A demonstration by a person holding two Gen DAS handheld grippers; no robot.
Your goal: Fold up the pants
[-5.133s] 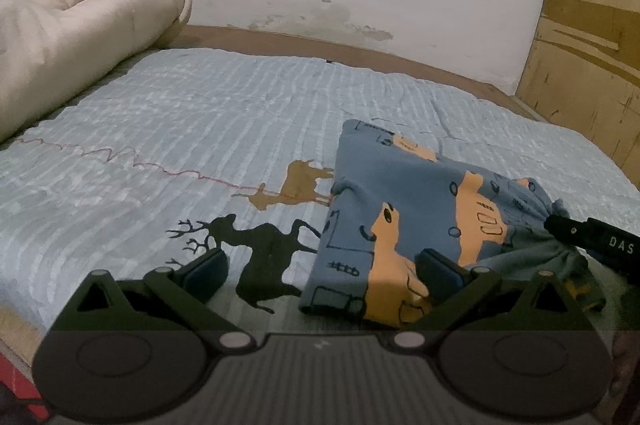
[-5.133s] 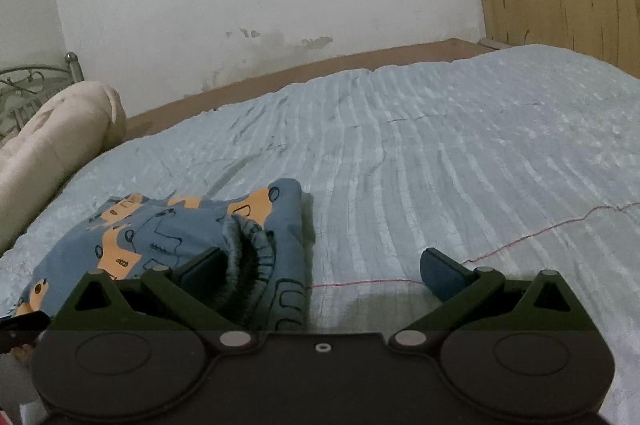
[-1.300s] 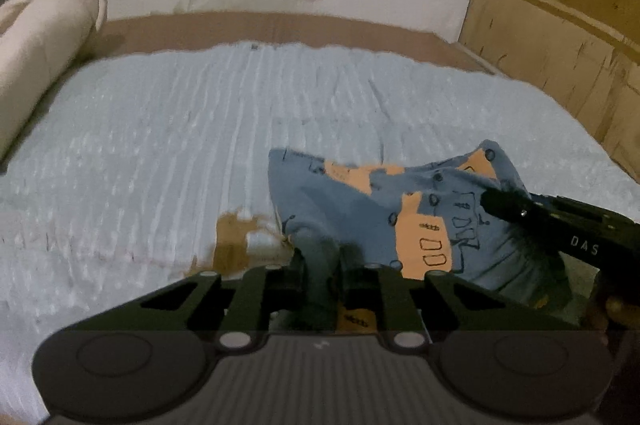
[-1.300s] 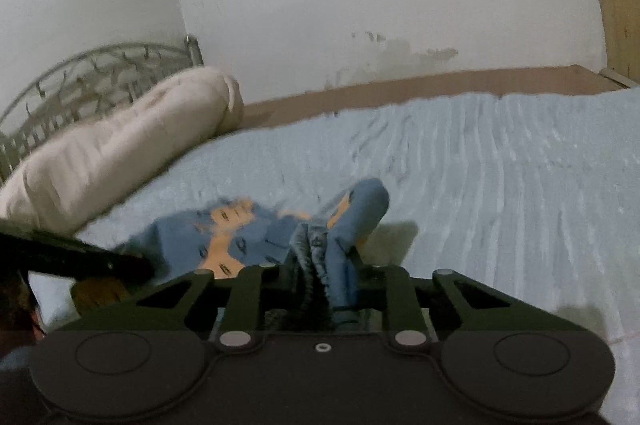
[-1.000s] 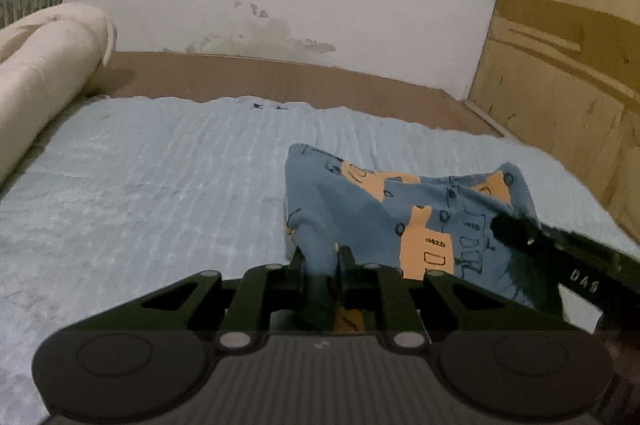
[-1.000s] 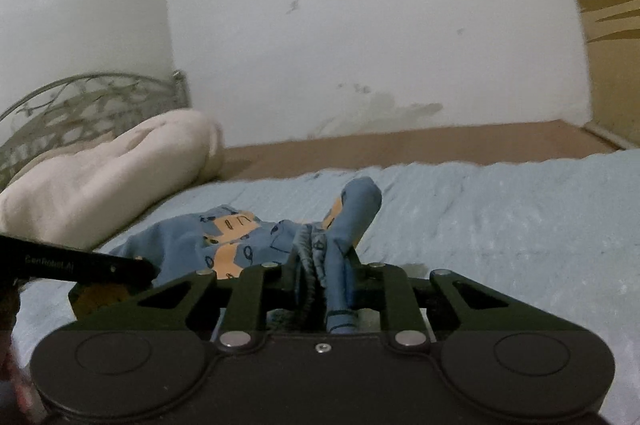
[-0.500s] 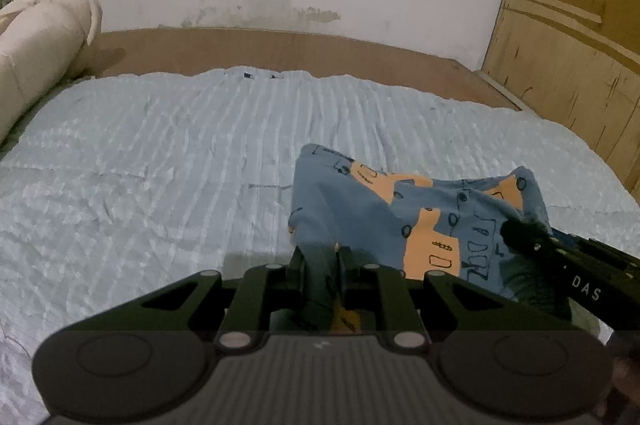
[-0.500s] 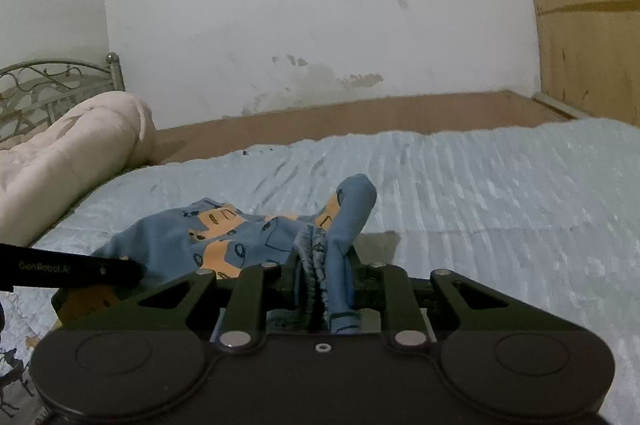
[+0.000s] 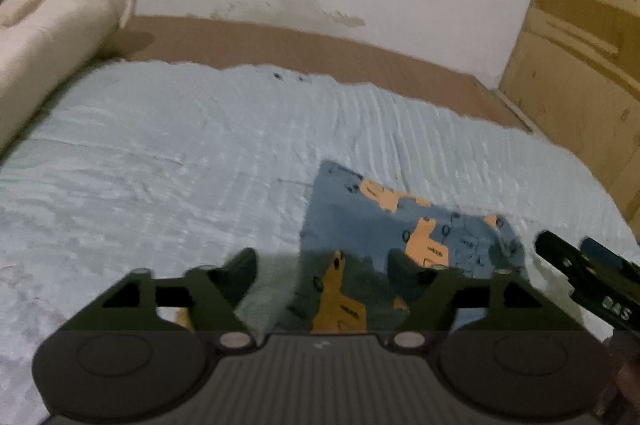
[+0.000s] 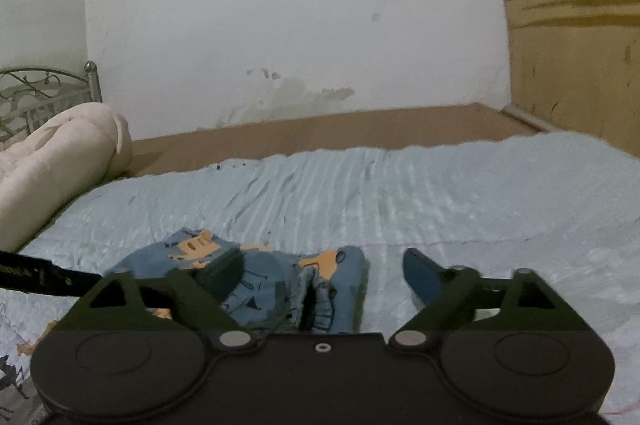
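The blue pants (image 9: 376, 225) with orange vehicle prints lie folded in a small bundle on the pale blue bedspread (image 9: 180, 161). My left gripper (image 9: 322, 265) hovers over their near left corner; its jaws are opening, the cloth lying loose between and below them, pads off it. In the right wrist view the pants (image 10: 256, 277) lie flat with the waistband folds (image 10: 316, 293) near the middle. My right gripper (image 10: 322, 265) is opening too, fingers wide on either side of that edge, not pressing it. The right gripper's finger (image 9: 580, 277) shows at the left view's right edge.
A rolled cream quilt (image 9: 52, 37) lies along the bed's left side, by a metal bedstead (image 10: 36, 93). A brown bed board (image 9: 320, 53) and white wall stand behind; wooden panelling (image 9: 592, 65) stands at the right. Deer prints (image 10: 12, 377) mark the bedspread's near edge.
Both grippers were shut on the pants' near edge and have let go, jaws now wide. The cloth has dropped flat onto the bedspread.
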